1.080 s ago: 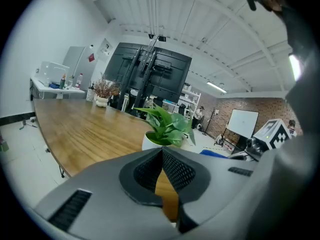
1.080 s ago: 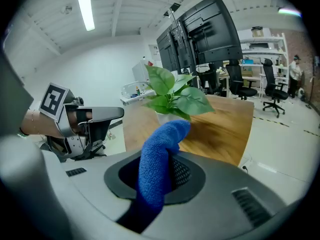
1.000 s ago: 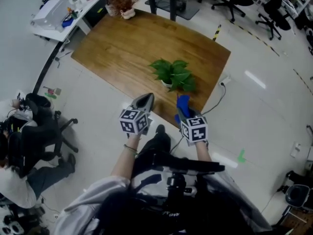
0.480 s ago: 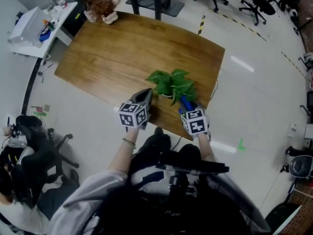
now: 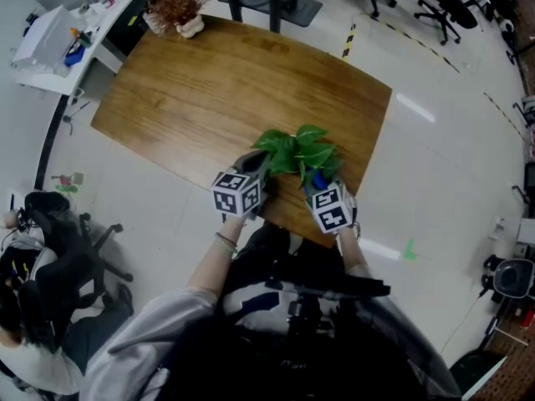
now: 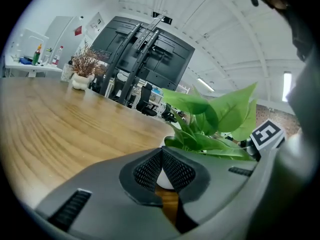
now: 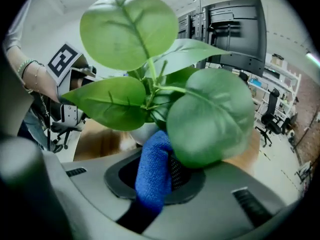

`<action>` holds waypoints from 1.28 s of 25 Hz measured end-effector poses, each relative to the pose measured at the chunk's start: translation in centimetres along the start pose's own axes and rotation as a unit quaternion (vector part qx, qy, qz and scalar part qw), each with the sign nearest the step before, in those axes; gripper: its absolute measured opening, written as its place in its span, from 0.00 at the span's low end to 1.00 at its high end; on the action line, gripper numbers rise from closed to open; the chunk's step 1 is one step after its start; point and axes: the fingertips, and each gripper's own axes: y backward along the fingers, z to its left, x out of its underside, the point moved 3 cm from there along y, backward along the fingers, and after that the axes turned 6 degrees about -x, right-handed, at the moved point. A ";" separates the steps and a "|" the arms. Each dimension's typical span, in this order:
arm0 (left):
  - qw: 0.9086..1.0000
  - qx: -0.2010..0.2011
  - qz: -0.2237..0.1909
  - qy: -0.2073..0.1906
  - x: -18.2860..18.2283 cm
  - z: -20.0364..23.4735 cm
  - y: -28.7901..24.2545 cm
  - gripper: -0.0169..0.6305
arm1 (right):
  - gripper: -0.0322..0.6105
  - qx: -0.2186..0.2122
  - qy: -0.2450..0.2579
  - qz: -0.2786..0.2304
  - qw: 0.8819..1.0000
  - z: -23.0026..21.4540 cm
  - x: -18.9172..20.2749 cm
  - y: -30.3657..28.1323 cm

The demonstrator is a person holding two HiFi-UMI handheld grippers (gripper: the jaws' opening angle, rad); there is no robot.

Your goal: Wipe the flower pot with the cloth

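Clamping a cloth (image 7: 151,180), right gripper (image 7: 161,160) nears flower pot (image 7: 142,133), centre frame; left gripper (image 6: 161,159) jaws together, empty.

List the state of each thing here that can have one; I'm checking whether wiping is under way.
flower pot: upright on the table, near its front edge.
blue cloth: bunched between the right jaws, its tip at the pot's side.
right gripper: shut on the blue cloth.
left gripper: shut, empty, pointing at the flower pot.
dried plant: upright at the table's far corner.
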 end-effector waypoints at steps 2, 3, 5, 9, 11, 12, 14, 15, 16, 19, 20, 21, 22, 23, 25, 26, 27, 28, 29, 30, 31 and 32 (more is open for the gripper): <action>1.000 -0.003 0.000 0.002 -0.1 0.1 -0.2 0.03 | 0.17 -0.012 0.018 0.011 1.000 0.6 0.4 -0.3; 1.000 -0.005 0.001 0.003 0.0 0.2 -0.3 0.03 | 0.17 -0.018 0.026 0.016 0.999 1.0 0.7 -0.5; 1.000 -0.009 0.002 0.002 -0.1 0.3 -0.5 0.03 | 0.17 -0.031 0.041 0.026 0.998 1.8 1.2 -0.7; 1.000 -0.014 0.008 -0.003 -0.2 0.7 -1.4 0.03 | 0.17 -0.047 0.054 0.034 0.997 2.8 1.5 -1.3; 1.000 -0.018 0.011 -0.003 -0.1 1.0 -1.7 0.03 | 0.17 -0.056 0.062 0.025 0.996 3.1 1.1 -1.6; 1.000 -0.020 0.012 -0.003 -0.1 1.1 -1.8 0.03 | 0.17 -0.059 0.066 0.021 0.996 3.1 0.9 -1.6; 1.000 -0.024 0.013 0.000 -0.2 1.3 -1.8 0.03 | 0.17 -0.059 0.055 0.019 0.997 2.9 1.2 -1.3; 1.000 -0.025 0.011 0.002 -0.2 1.2 -1.6 0.03 | 0.17 -0.058 0.043 0.017 0.997 2.7 1.4 -1.0; 1.000 -0.026 0.009 0.005 -0.2 1.1 -1.4 0.03 | 0.17 -0.058 0.031 0.013 0.998 2.5 1.7 -0.7; 1.000 -0.025 0.000 0.015 -0.2 0.6 -0.6 0.03 | 0.17 -0.053 0.020 0.009 0.998 1.2 2.8 0.9; 1.000 -0.024 0.000 0.017 0.0 0.4 -0.4 0.03 | 0.17 -0.049 0.025 0.012 0.998 0.6 3.3 1.5; 1.000 -0.023 0.001 0.018 0.2 0.2 -0.2 0.03 | 0.17 -0.042 0.031 0.016 0.999 -0.2 3.9 2.1; 1.000 -0.023 0.002 0.018 0.4 0.1 0.0 0.03 | 0.17 -0.034 0.033 0.019 0.999 -1.0 4.5 2.6; 1.000 -0.024 0.003 0.019 0.6 0.0 0.1 0.03 | 0.17 -0.026 0.029 0.020 0.999 -2.0 4.9 3.0; 0.999 -0.025 0.004 0.023 1.0 -0.2 0.3 0.03 | 0.17 -0.017 0.013 0.012 1.000 -4.0 5.2 3.3; 0.999 -0.025 0.004 0.025 1.1 -0.4 0.4 0.03 | 0.17 -0.018 0.011 0.002 1.000 -4.9 4.9 3.3; 0.999 -0.026 0.003 0.027 1.2 -0.6 0.5 0.03 | 0.17 -0.021 0.014 -0.008 1.000 -5.6 4.4 3.1; 0.999 -0.027 0.003 0.029 1.2 -0.7 0.5 0.03 | 0.17 -0.027 0.023 -0.018 0.999 -6.1 3.7 2.8; 0.999 -0.028 0.002 0.031 1.2 -0.9 0.6 0.03 | 0.17 -0.035 0.035 -0.027 0.998 -6.3 2.8 2.6; 0.999 -0.029 0.001 0.033 1.2 -1.0 0.6 0.03 | 0.17 -0.045 0.048 -0.036 0.997 -6.4 1.8 2.3; 0.999 -0.029 0.000 0.036 1.3 -1.1 0.6 0.03 | 0.17 -0.056 0.061 -0.046 0.995 -6.4 0.8 2.0; 0.999 -0.030 0.000 0.037 1.3 -1.1 0.6 0.03 | 0.17 -0.070 0.073 -0.056 0.993 -6.2 -0.1 1.6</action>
